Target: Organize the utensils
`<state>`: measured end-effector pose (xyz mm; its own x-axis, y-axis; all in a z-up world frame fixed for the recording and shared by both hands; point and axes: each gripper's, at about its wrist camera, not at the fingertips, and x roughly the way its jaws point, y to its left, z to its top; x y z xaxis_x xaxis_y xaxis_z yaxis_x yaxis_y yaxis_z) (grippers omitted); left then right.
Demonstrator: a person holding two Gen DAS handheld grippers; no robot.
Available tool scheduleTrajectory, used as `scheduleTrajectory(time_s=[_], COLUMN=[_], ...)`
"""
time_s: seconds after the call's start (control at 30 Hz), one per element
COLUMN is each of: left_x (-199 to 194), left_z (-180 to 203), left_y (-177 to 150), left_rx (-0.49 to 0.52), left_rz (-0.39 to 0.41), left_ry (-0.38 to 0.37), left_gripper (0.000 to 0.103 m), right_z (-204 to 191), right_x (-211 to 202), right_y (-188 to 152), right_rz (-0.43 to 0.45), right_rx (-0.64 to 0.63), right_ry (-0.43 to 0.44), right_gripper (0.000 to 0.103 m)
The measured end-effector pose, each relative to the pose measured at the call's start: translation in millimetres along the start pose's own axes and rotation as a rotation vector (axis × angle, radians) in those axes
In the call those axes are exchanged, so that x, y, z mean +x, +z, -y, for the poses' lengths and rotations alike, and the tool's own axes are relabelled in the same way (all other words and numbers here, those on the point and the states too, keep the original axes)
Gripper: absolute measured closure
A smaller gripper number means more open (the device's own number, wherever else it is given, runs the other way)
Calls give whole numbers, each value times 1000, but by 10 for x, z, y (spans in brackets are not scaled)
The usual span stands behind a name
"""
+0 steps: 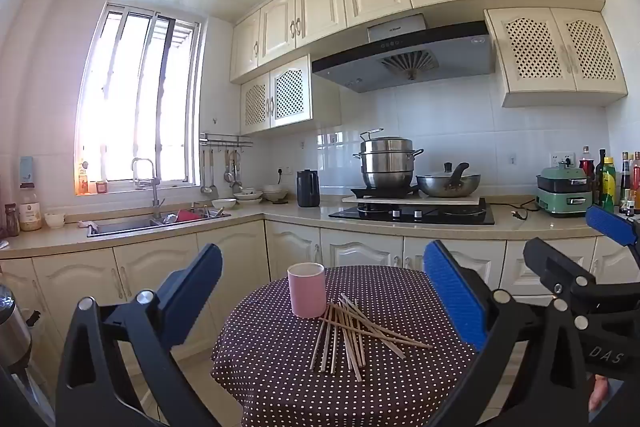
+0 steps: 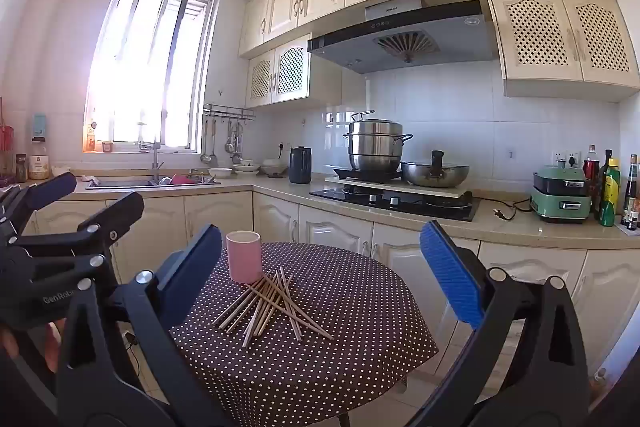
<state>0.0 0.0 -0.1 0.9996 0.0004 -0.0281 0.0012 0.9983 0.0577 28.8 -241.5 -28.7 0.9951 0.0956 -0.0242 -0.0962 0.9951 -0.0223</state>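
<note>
A pink cup [image 1: 306, 289] stands upright on a small round table with a dark polka-dot cloth [image 1: 280, 367]. A loose pile of several wooden chopsticks [image 1: 356, 333] lies just in front and right of the cup. My left gripper [image 1: 322, 291] is open and empty, held above and short of the table. The right gripper [image 1: 576, 247] shows at the right edge. In the right wrist view the cup [image 2: 243, 256] and chopsticks [image 2: 272, 303] lie on the cloth [image 2: 340, 327]. My right gripper [image 2: 320, 267] is open and empty. The left gripper [image 2: 72, 203] shows at the left.
Cream base cabinets [image 1: 352, 251] stand close behind the table. The counter holds a sink [image 1: 156, 223], a black kettle [image 1: 308, 188], a hob with a steel steamer pot [image 1: 386, 163] and a wok [image 1: 448, 183], a green appliance [image 1: 564, 193] and bottles [image 1: 608, 179].
</note>
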Motion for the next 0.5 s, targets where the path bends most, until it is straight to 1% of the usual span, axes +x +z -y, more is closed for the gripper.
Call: scheduleTrajectory(time_s=[0.5], left_x=[13], left_z=[-5], left_y=[-22], left_rx=[3], left_rz=[-1], left_ry=[4], left_gripper=[4], right_z=[-30], right_x=[14], right_y=[-29], right_rz=[-4], right_rx=[-6], right_ry=[4], right_gripper=[6])
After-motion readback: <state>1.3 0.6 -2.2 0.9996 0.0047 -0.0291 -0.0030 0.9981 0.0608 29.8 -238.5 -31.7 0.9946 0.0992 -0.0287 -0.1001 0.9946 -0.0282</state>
